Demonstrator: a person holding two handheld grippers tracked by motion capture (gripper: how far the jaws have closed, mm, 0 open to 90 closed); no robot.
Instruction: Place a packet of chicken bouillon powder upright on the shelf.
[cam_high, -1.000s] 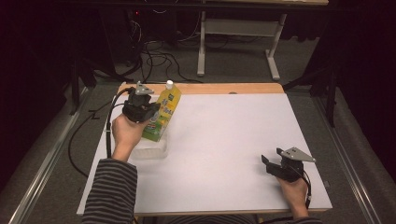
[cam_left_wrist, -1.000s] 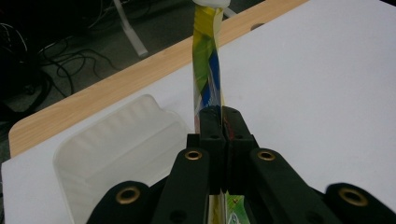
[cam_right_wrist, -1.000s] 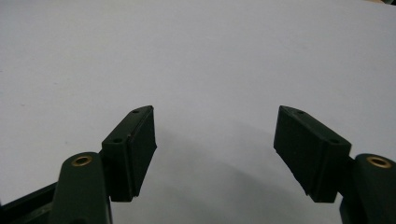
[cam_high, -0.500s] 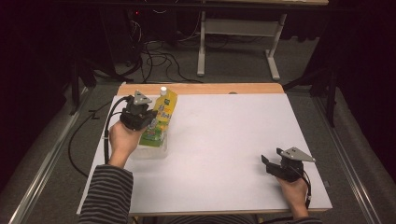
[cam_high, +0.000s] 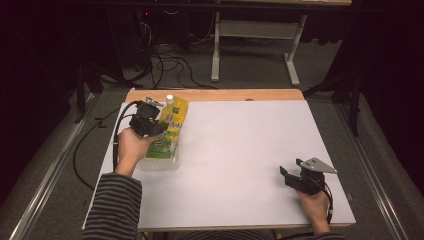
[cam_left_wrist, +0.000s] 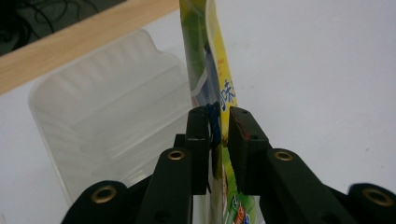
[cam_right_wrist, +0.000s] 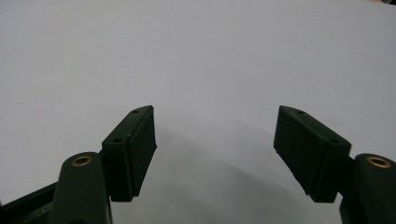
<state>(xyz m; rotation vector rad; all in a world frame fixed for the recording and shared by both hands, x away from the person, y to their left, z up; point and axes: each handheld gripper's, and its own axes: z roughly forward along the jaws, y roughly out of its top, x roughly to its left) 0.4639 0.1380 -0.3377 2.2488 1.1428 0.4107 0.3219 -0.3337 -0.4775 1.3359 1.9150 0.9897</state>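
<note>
A yellow-and-green drink pouch (cam_high: 171, 129) with a white cap (cam_high: 170, 98) is held at the table's left side, over a clear plastic tray (cam_high: 161, 162). My left gripper (cam_high: 154, 126) is shut on the pouch's edge; in the left gripper view the two jaws pinch the thin pouch (cam_left_wrist: 219, 93) edge-on, with the tray (cam_left_wrist: 107, 121) just beyond and to the left. My right gripper (cam_high: 286, 176) rests near the table's front right corner, its jaws wide apart over bare white surface (cam_right_wrist: 215, 140) with nothing between them.
The white tabletop (cam_high: 240, 150) has a wooden strip (cam_high: 215, 95) along its far edge. A black cable (cam_high: 92, 135) trails off the left side from the left gripper. Table legs and cables stand on the dark floor behind.
My left gripper has drawn back toward the person and slightly left, carrying the pouch down over the clear tray. The right gripper has stayed put.
</note>
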